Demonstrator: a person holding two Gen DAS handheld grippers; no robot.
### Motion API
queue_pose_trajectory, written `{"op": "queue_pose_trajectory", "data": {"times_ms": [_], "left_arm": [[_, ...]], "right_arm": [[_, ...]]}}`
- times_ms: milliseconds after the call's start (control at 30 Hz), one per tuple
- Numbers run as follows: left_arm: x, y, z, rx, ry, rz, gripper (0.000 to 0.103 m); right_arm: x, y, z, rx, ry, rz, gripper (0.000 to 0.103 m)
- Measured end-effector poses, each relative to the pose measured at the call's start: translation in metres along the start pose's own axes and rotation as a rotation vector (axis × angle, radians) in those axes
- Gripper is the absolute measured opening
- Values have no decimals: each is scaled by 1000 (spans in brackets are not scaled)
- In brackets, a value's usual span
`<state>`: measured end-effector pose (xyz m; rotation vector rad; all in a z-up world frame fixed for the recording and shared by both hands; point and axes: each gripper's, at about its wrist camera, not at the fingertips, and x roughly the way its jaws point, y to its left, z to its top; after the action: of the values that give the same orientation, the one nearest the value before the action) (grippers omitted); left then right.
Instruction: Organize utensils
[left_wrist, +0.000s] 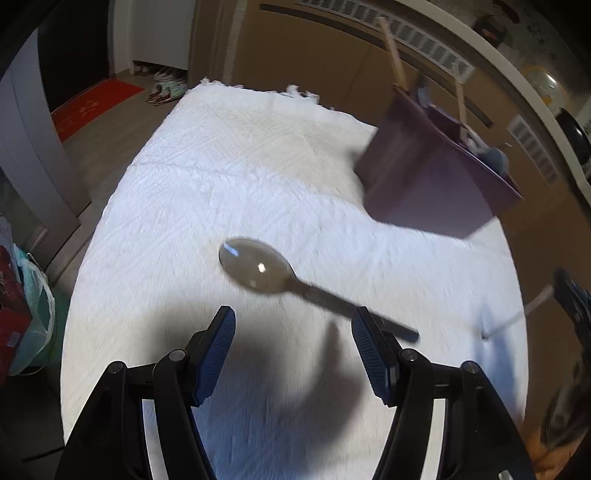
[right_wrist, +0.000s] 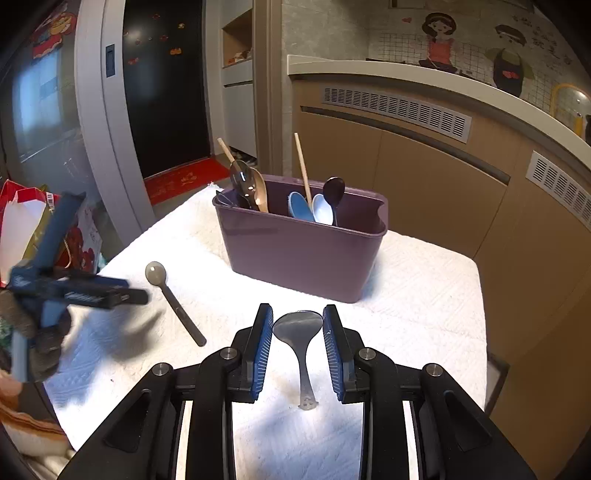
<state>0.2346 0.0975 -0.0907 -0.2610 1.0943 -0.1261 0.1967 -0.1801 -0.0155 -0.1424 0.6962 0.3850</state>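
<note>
Utensils lie loose on the white-clothed table. Left tool hangs over the cloth with its jaws spread and nothing between them; a clear-bowled spoon with a dark handle lies just beyond its tips, bowl toward 11 o'clock, handle running to 4 o'clock and passing behind the right fingertip. Whether that finger touches the handle cannot be told through the blur. Right tool has its jaws parted, one on each side of a steel ladle that lies flat on the cloth, bowl at 12 o'clock, handle at 6; gaps show between pads and bowl, so it is not pinched. At 12 o'clock from the right tool stands a purple bin holding wooden, blue, white and dark spoons upright. At 9 o'clock the left tool shows, blurred, beside the clear spoon.
</note>
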Motion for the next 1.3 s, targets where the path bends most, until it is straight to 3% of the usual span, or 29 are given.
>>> {"op": "queue_pose_trajectory", "data": {"times_ms": [100, 300, 367, 400, 500, 533, 567, 600, 833, 1067, 1133, 1167, 1233, 1267, 1300], "left_arm": [[19, -3, 18, -24, -2, 41, 62], [33, -16, 34, 60, -64, 151, 60], [33, -17, 33, 85, -79, 177, 54], [33, -16, 34, 95, -88, 187, 45], [28, -10, 32, 94, -108, 171, 36], [25, -9, 29, 99, -121, 167, 29], [19, -10, 26, 112, -139, 167, 19], [11, -12, 22, 129, -157, 167, 2], [-58, -42, -6, 260, -361, 140, 2], [-105, -61, -20, 320, -468, 48, 0], [-105, -52, -16, 275, -451, 56, 2], [-100, -43, -10, 230, -402, 65, 7], [-79, -23, -3, 145, -250, 54, 61], [-67, -16, -1, 112, -192, 50, 67], [-55, -11, -1, 92, -149, 54, 67]], "right_arm": [[-1, -2, -2, 2, -7, 2, 29], [-2, -4, -3, -2, -9, -4, 29], [-3, -5, -3, -1, -10, -6, 29], [-2, -5, -3, 0, -11, -7, 29], [-2, -3, -3, 2, -11, -9, 29], [-2, -2, -3, 1, -11, -10, 29], [-3, -2, -3, -1, -10, -13, 29], [-4, 0, -3, -4, -10, -16, 29], [-19, 6, -2, -23, -22, -32, 29], [-44, 19, 2, -62, -62, -49, 29], [-50, 19, 4, -63, -69, -58, 29], [-51, 19, 4, -62, -68, -60, 29], [-53, 16, 4, -52, -59, -68, 29], [-53, 15, 3, -47, -54, -66, 29], [-52, 15, 1, -44, -49, -63, 29]]}}
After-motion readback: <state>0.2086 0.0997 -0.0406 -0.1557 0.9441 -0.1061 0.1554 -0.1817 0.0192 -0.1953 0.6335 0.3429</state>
